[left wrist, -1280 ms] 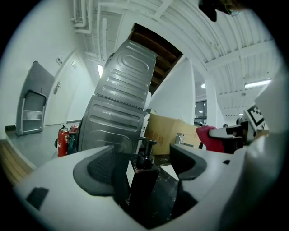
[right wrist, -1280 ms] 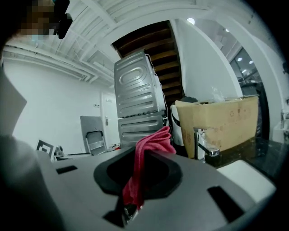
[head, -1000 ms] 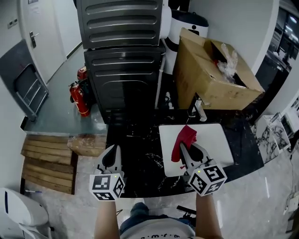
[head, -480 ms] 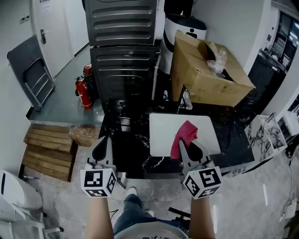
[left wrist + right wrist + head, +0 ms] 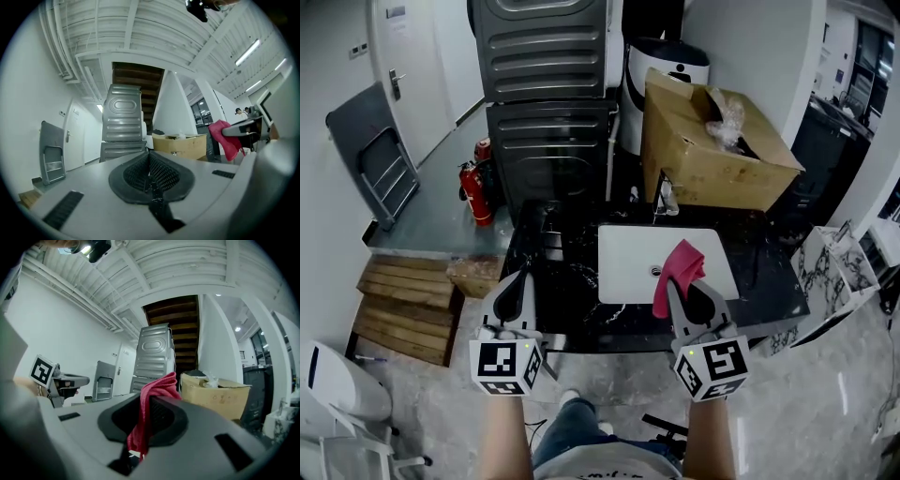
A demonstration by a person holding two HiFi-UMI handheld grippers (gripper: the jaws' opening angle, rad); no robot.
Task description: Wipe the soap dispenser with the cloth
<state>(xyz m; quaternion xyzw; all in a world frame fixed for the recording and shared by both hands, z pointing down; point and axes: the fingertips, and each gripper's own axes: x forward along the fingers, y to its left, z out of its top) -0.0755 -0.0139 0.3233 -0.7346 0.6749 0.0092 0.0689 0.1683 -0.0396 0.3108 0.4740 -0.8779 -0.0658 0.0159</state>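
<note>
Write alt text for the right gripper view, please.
The right gripper is shut on a red cloth that sticks up between its fingers. Behind it stand an open cardboard box and tall grey stacked appliances.

This looks like a utility or laundry corner of a commercial building rather than a home. Two dark grey machines [image 5: 546, 94] stand stacked, possibly a washer and dryer, behind a black marble counter [image 5: 572, 309] with a white sink [image 5: 628, 262]. An open cardboard box [image 5: 703, 159] sits on the counter. Red fire extinguishers [image 5: 474, 192] and wooden pallets [image 5: 403, 309] occupy the floor, and bare pipes [image 5: 61, 47] run under a ribbed ceiling [image 5: 154, 28].
</note>
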